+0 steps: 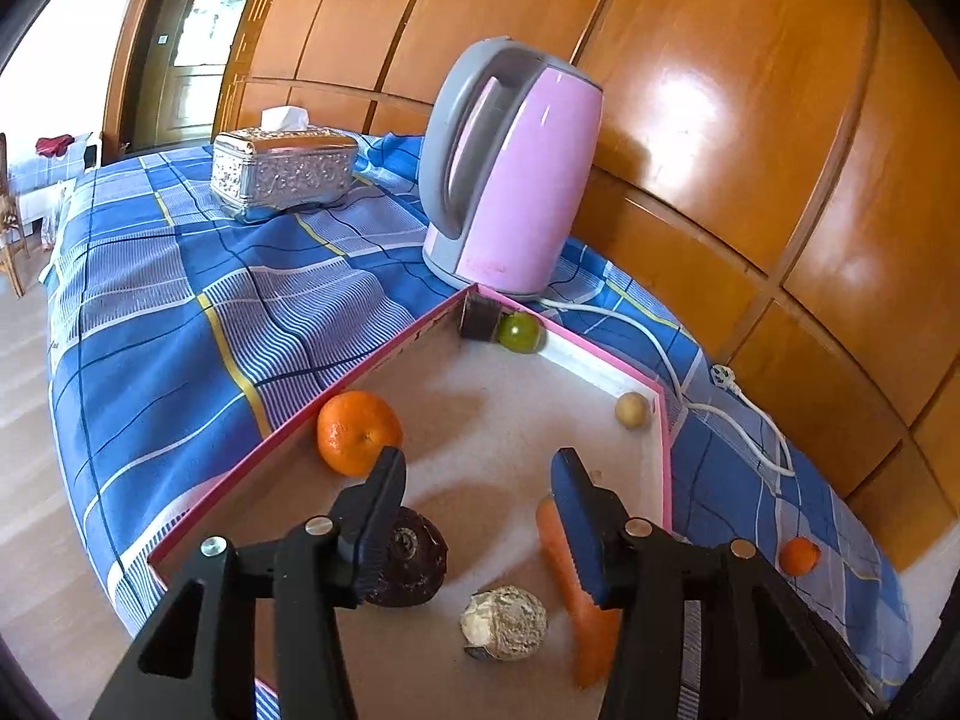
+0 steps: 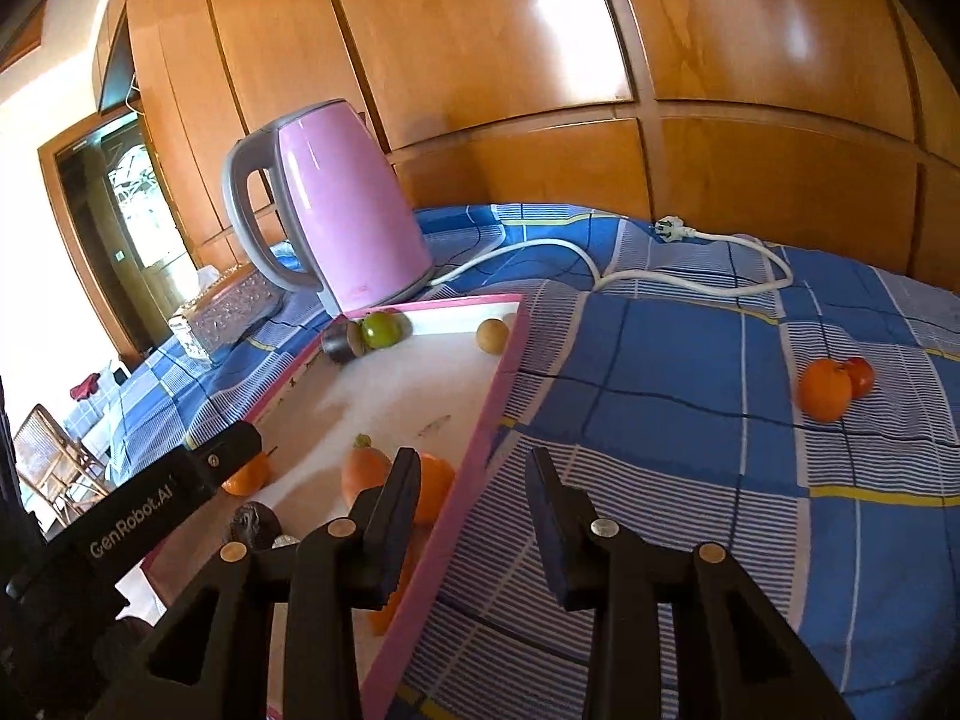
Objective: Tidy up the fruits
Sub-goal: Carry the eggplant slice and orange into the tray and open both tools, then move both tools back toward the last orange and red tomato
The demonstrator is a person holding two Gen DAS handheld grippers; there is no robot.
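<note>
A pink-rimmed tray [image 1: 384, 354] lies on the blue checked cloth. In it are a tangerine [image 1: 358, 432], a green lime [image 1: 519, 331], a small beige fruit [image 1: 632, 410], a carrot [image 1: 561, 564], a dark purple fruit [image 1: 420, 564] and a rough whitish ball [image 1: 504, 623]. My left gripper [image 1: 480, 468] hangs open over the tray's middle with nothing between its fingers. My right gripper [image 2: 474, 462] stands open above the tray's right rim [image 2: 480, 438], also with nothing in it. Out on the cloth to the right, an orange [image 2: 827, 390] touches a red fruit [image 2: 861, 375].
A pink kettle [image 1: 516, 180] stands right behind the tray's far corner, and its white cord [image 2: 690, 282] trails over the cloth to the right. A silver tissue box [image 1: 282, 171] sits further left. Wooden panelling backs the table. A dark block [image 1: 480, 315] sits in the tray's corner.
</note>
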